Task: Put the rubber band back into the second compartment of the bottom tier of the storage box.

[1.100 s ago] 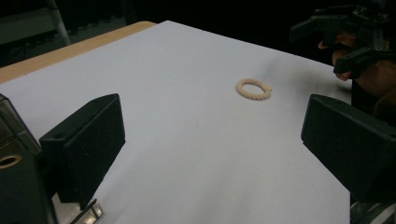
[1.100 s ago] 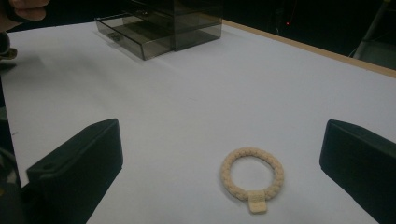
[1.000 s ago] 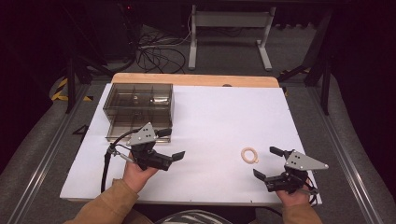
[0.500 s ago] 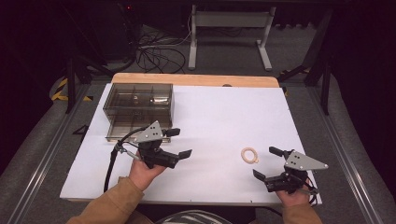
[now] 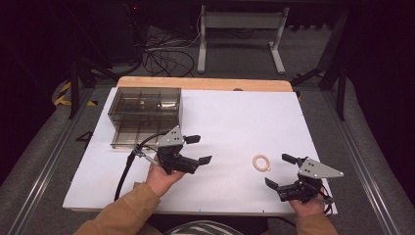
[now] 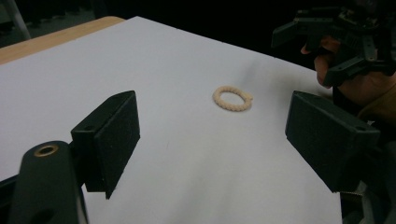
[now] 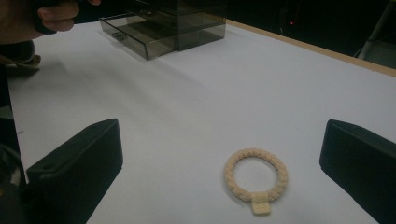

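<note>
Your left gripper (image 5: 201, 150) hangs over the white table top (image 5: 235, 122), jaws wide apart with nothing between them, though they have just been closing a little. It points across at the small cream braided ring (image 5: 261, 162), which lies flat on the sheet between your two hands, well apart from the left gripper. Your right gripper (image 5: 279, 171) sits near the ring, jaws spread, nothing held. Behind your left hand (image 5: 161, 178) the smoky clear plastic drawer box (image 5: 145, 104) stands with its lower drawer pulled out.

left hand-held gripper (image 5: 196, 149) – jaws wide, just closing | right hand-held gripper (image 5: 280, 170) – jaws wide
</note>
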The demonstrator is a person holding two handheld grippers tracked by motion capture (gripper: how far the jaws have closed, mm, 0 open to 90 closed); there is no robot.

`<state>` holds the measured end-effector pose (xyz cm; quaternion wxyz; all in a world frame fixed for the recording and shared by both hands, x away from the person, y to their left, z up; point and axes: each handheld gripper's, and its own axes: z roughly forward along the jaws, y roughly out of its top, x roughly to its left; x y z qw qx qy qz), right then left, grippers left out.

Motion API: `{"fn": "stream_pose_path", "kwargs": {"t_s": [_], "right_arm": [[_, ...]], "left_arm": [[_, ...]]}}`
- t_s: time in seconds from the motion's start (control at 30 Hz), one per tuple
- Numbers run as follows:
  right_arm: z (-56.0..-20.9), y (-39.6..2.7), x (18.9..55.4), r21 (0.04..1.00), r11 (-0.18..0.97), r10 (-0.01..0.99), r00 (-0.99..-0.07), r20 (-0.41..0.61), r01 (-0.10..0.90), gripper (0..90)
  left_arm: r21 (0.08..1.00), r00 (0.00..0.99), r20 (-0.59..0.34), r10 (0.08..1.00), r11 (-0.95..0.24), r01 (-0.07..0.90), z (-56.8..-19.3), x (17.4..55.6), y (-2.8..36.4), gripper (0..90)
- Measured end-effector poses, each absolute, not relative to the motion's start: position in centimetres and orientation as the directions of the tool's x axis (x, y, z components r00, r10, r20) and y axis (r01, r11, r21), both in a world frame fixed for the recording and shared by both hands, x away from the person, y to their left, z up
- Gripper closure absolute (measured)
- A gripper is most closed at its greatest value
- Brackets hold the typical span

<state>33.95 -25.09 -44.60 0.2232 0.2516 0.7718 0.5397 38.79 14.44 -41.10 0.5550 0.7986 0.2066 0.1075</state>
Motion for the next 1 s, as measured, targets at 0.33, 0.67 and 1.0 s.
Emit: {"fn": "stream_pose_path", "kwargs": {"t_s": [0.33,0.67,1.0], "right_arm": [[-44.7,-25.1,34.1,0.943,0.292,0.630,-0.774,-0.063,0.161,0.8],[-44.8,-25.2,34.2,0.941,0.293,0.625,-0.779,-0.056,0.168,1.3],[-44.8,-25.2,34.2,0.941,0.292,0.622,-0.781,-0.052,0.169,1.4]], "left_arm": [[0.904,0.891,-0.103,0.442,-0.331,0.269,-42.2,40.6,11.0,18.7],[0.894,0.896,-0.128,0.425,-0.341,0.290,-43.4,42.1,8.7,20.7],[0.889,0.903,-0.131,0.410,-0.355,0.290,-44.3,42.9,6.4,21.1]]}}
